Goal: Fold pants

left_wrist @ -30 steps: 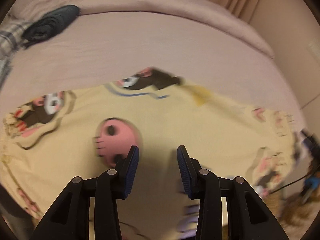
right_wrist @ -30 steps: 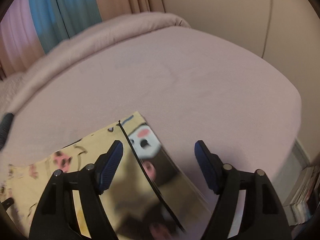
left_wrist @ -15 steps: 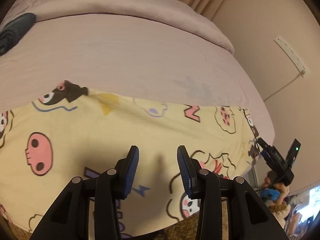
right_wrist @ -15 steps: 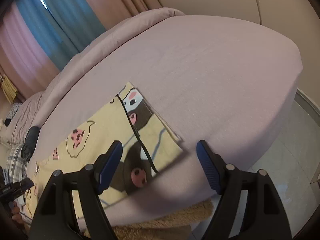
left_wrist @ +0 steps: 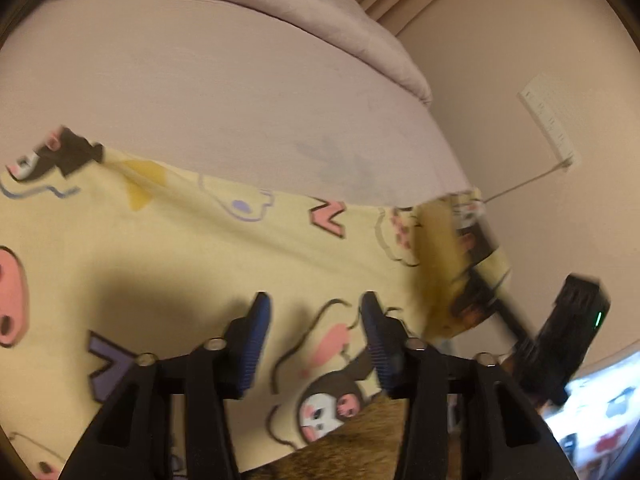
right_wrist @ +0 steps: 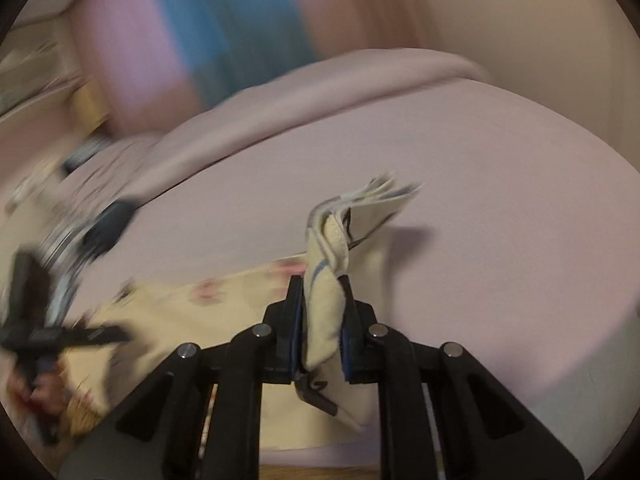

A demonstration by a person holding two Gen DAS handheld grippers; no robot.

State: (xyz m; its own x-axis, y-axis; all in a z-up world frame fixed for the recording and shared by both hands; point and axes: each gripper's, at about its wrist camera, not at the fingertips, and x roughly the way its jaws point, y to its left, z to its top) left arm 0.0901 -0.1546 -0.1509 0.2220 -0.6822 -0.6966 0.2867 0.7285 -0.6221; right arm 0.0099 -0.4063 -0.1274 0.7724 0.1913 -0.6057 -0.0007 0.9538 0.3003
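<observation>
Right tongs (right_wrist: 322, 316) just closed, now clamped on a bunched end of the yellow cartoon-print pants (right_wrist: 326, 292); cloth twisted up between the blue pads, a flap sticking out past the tips, a corner hanging below. Rest of the pants trailing away to the left of these tongs, flat on the pink bed (right_wrist: 460, 240), blurred. Left tongs (left_wrist: 316, 332) parted about halfway, jaws just widened, nothing between the pads; poised above the pants (left_wrist: 180, 248), which spread flat ahead of and beneath them, reaching the near edge of the bed (left_wrist: 240, 100). To the right of the left tongs, the far end of the pants lifted off the bed and blurred, the black body of the right tongs just beyond it. Brown rug (left_wrist: 360, 444) below the left tongs, past the bed edge.
</observation>
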